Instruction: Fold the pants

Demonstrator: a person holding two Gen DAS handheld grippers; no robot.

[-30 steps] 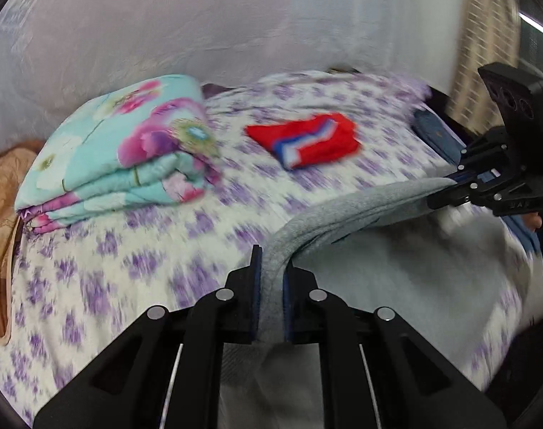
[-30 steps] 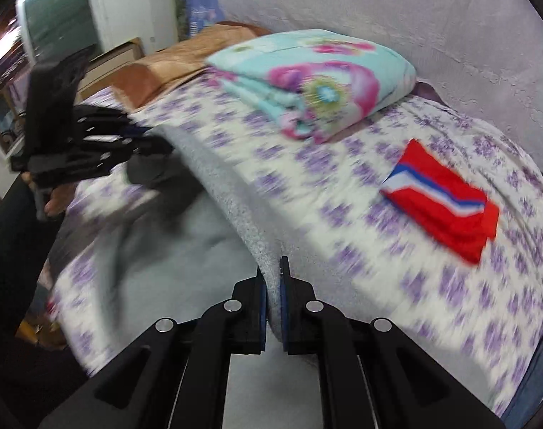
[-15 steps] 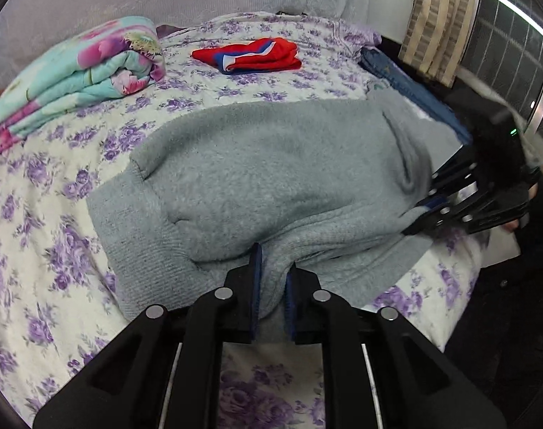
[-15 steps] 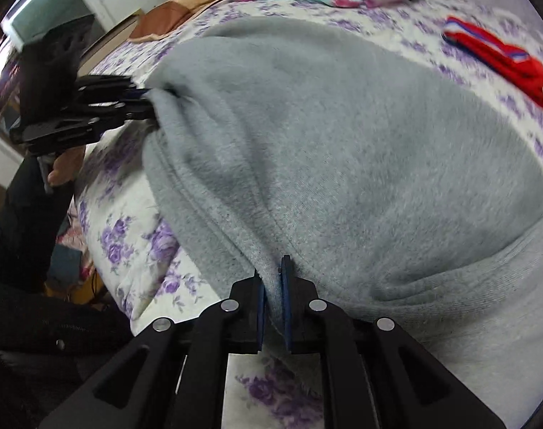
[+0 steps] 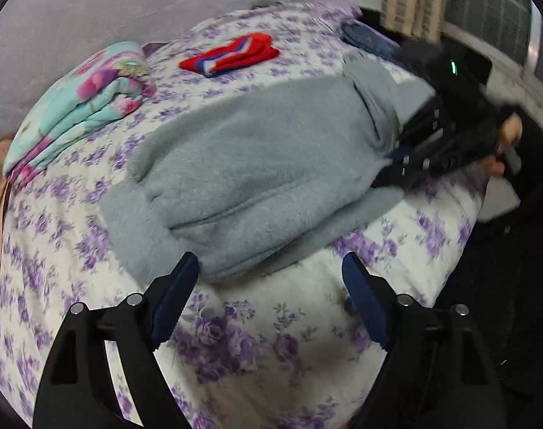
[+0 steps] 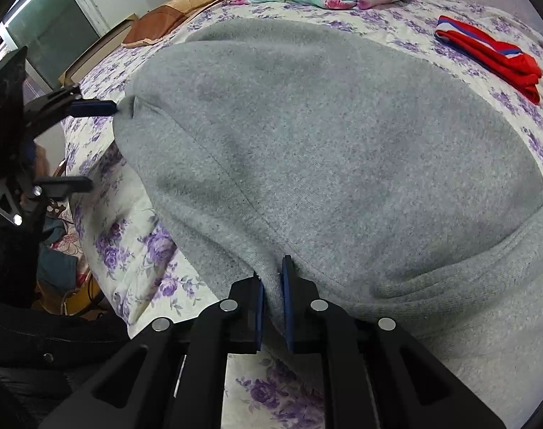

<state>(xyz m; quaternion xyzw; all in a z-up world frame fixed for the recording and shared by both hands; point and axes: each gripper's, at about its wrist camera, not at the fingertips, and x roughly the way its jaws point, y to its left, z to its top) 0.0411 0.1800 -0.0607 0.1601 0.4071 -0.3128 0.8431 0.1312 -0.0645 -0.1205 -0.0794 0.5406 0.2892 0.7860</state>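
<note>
The grey fleece pants lie folded over on the purple-flowered bed, and they fill the right wrist view. My left gripper is open and empty, its fingers spread just in front of the pants' near edge. From the right wrist view it shows at the left, one finger tip touching the cloth corner. My right gripper is shut on the pants' near edge. It shows blurred in the left wrist view at the pants' right end.
A folded floral quilt lies at the back left of the bed. A folded red, white and blue garment lies behind the pants. Blue jeans lie at the far right edge. The bed edge drops off at the right.
The pants went from held up in the air to laid folded on the bed. My left gripper has opened and let go of them and drawn back. My right gripper keeps its hold.
</note>
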